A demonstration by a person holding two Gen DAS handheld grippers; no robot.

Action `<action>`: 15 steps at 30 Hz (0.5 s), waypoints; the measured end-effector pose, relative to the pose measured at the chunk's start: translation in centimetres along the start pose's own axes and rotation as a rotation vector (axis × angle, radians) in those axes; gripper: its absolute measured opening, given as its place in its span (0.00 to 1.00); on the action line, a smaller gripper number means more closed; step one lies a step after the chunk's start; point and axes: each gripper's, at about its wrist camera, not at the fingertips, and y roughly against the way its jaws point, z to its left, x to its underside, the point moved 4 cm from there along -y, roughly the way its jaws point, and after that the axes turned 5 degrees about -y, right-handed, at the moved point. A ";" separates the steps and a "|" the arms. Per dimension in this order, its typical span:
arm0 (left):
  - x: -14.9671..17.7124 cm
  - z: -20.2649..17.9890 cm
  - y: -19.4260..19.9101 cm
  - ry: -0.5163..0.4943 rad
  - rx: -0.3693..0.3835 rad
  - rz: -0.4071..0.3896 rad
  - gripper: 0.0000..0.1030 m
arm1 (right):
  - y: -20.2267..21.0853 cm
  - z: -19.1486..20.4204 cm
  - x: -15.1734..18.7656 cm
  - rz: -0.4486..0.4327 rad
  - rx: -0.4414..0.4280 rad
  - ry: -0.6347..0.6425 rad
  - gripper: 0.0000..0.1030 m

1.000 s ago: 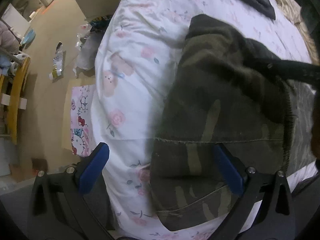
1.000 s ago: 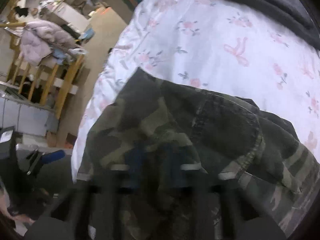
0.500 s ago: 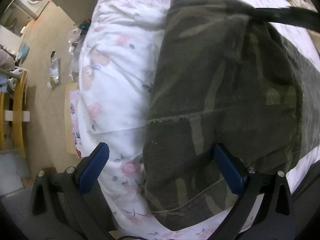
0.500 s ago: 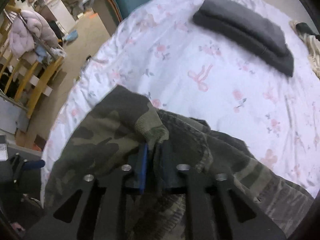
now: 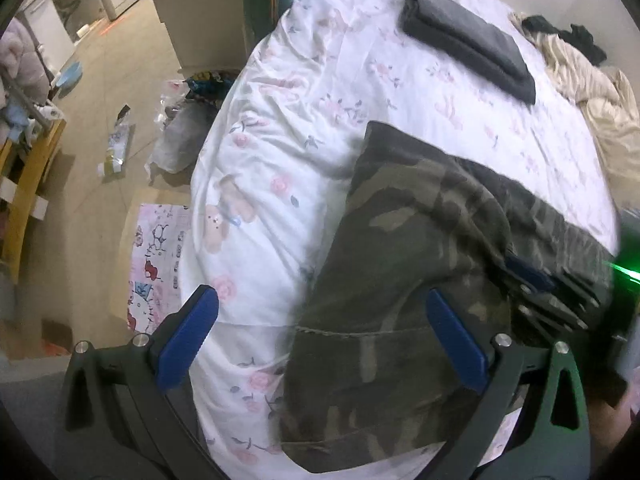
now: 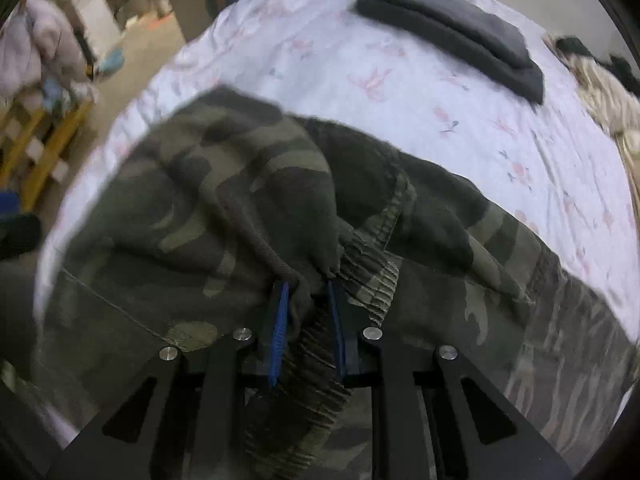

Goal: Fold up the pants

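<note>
Camouflage pants (image 5: 404, 264) lie on a white flowered bed sheet (image 5: 304, 92) near the bed's left edge. My left gripper (image 5: 320, 300) is open and empty, its blue pads wide apart above the pants' lower part and the sheet. My right gripper (image 6: 307, 284) is shut on a bunched fold of the pants (image 6: 224, 200) next to the ribbed waistband (image 6: 372, 276). It also shows in the left wrist view (image 5: 532, 276) at the right, holding the cloth.
A folded dark grey garment (image 5: 468, 36) lies at the far side of the bed, also in the right wrist view (image 6: 452, 28). Beige and black clothes (image 5: 580, 64) are piled at the far right. The floor (image 5: 100, 128) left of the bed has litter, a patterned mat (image 5: 156, 256) and wooden furniture (image 5: 24, 184).
My right gripper has drawn the held fold back toward the near right, laying cloth over the pants. My left gripper has pulled back and lifted, staying open.
</note>
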 end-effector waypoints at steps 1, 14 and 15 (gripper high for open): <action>-0.1 0.1 0.1 0.011 0.009 -0.003 0.99 | 1.7 -0.3 0.6 -0.013 -0.044 -0.039 0.19; -0.2 -0.9 0.3 0.010 0.066 -0.023 0.99 | 2.0 1.8 7.7 0.020 -0.123 -0.139 0.19; -0.2 -1.1 0.4 0.005 0.070 -0.025 0.99 | 3.8 1.1 8.0 -0.019 -0.156 -0.180 0.23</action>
